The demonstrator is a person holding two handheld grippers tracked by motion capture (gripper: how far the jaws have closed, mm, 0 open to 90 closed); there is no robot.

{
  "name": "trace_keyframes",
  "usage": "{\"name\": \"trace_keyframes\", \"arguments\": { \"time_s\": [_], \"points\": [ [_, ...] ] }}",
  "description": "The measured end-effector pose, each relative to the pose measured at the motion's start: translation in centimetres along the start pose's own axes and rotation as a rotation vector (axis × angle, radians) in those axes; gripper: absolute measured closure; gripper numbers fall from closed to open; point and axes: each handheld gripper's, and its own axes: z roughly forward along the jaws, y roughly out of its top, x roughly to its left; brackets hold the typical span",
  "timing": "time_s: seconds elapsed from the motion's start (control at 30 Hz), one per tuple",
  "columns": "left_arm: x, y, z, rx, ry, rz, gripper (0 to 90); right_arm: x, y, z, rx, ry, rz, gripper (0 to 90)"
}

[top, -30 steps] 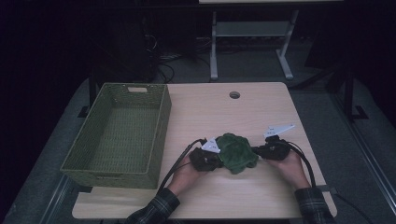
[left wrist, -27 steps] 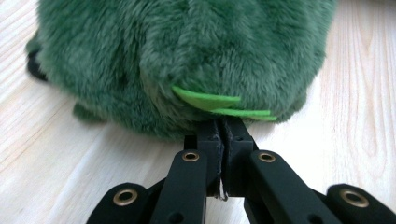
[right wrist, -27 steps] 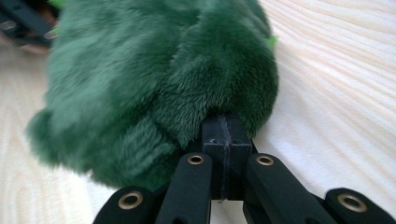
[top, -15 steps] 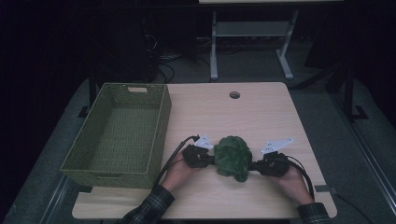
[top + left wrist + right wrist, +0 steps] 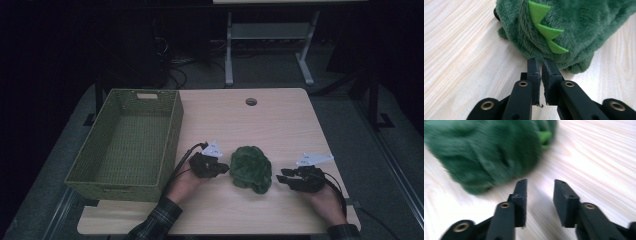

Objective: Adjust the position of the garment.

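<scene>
dark room, pale wood bench, green plush toy lying near its front edge between two claws.

left claw sits just beside the toy's left side, jaws almost together with only a slit between them, having just eased apart, tips at the fur but gripping nothing. right claw rests apart from the toy toward the bench's right edge, jaws having just opened to a moderate gap, nothing between them. green basket stands along the bench's left edge.

Dark-green plush toy, lime spikes
</scene>
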Motion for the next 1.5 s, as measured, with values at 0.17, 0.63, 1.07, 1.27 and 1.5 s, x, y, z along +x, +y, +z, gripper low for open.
{"name": "trace_keyframes", "arguments": {
  "time_s": [0.17,0.63,1.07,1.27,1.5],
  "points": [
    [-0.1,0.6,-1.3,0.0,-0.002,0.012,73.5,-1.2,-1.1,-0.4,0.002,-0.124,0.036,36.9],
    [-0.6,4.6,-2.3,0.007,-0.013,0.085,25.2,-1.9,-1.4,-0.2,-0.006,-0.199,0.052,20.1],
    [-0.3,7.5,1.1,0.109,-0.098,0.158,16.2,-1.9,-1.4,-0.2,-0.006,-0.198,0.05,20.1],
    [-0.5,7.3,2.6,0.183,-0.144,0.192,15.4,-1.9,-1.4,-0.2,-0.007,-0.199,0.052,20.3],
    [-1.2,6.9,3.9,0.222,-0.158,0.22,15.4,-1.9,-1.4,-0.2,-0.007,-0.199,0.051,20.4]
  ]
}}
